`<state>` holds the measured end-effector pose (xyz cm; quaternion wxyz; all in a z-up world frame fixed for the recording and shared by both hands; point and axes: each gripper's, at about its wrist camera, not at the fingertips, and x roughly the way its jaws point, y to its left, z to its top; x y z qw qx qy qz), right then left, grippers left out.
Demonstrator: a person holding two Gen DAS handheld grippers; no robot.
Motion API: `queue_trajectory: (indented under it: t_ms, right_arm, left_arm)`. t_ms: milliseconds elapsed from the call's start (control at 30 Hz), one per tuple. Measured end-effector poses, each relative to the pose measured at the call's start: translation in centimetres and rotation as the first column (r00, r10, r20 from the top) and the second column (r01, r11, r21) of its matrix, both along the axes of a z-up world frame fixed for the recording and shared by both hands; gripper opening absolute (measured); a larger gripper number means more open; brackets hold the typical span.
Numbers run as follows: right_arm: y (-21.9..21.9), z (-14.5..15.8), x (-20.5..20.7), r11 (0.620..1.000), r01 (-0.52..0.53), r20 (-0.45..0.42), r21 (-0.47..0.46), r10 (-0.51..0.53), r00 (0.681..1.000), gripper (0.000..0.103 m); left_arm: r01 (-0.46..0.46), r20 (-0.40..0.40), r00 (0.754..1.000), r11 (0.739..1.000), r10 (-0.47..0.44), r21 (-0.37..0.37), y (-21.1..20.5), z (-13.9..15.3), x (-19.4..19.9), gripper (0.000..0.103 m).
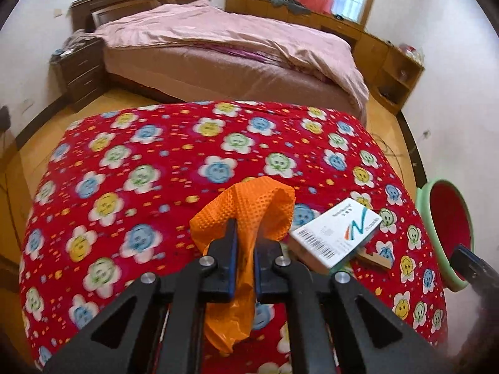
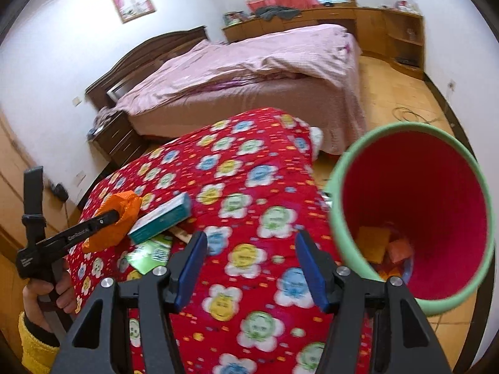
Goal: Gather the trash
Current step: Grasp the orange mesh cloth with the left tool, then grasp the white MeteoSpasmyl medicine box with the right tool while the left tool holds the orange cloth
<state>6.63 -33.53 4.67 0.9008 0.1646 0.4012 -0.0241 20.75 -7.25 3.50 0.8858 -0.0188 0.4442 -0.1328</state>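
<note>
left tool (image 1: 244, 251) clamped on orange glove (image 1: 249, 215), lifted just over desk (image 1: 124, 155). right tool (image 2: 251, 268) open, empty, near bin (image 2: 340, 205). risk: limp glove slips out or snags box (image 1: 336, 233) beside it, dragging it; may miss bin rim.

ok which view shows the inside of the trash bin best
The right wrist view: the green-rimmed trash bin faces the camera, showing its red inside with yellow and orange scraps at the bottom. The left wrist view catches only a sliver of it at the right edge, contents hidden.
</note>
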Motion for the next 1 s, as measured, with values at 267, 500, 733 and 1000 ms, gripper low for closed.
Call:
queue_trajectory:
  t_ms: [267, 500, 733, 1000]
  right_arm:
    - [5.2, -0.6, 4.1, 0.990, -0.135, -0.034, -0.040, 0.133, 0.991, 0.081]
    - [9.3, -1.3, 6.8, 0.976, -0.206, -0.039, -0.075, 0.203, 0.978, 0.103]
    - [12.9, -2.7, 10.1, 0.941, -0.285, -0.114, -0.179, 0.268, 0.957, 0.103]
    - [15.0, -4.5, 12.5, 0.880, -0.354, -0.223, -0.316, 0.293, 0.930, 0.103]
  left_arm:
    - [-0.109, 0.000, 0.994, 0.994, 0.109, 0.012, 4.4, -0.1, -1.0, 0.007]
    - [-0.121, 0.001, 0.993, 0.993, 0.121, 0.016, 6.9, -0.7, -0.8, 0.007]
    - [-0.101, 0.020, 0.995, 0.994, 0.101, -0.033, 8.4, -0.5, -1.1, 0.007]
    - [-0.086, -0.013, 0.996, 0.992, 0.085, -0.094, 9.9, -1.5, -0.4, 0.007]
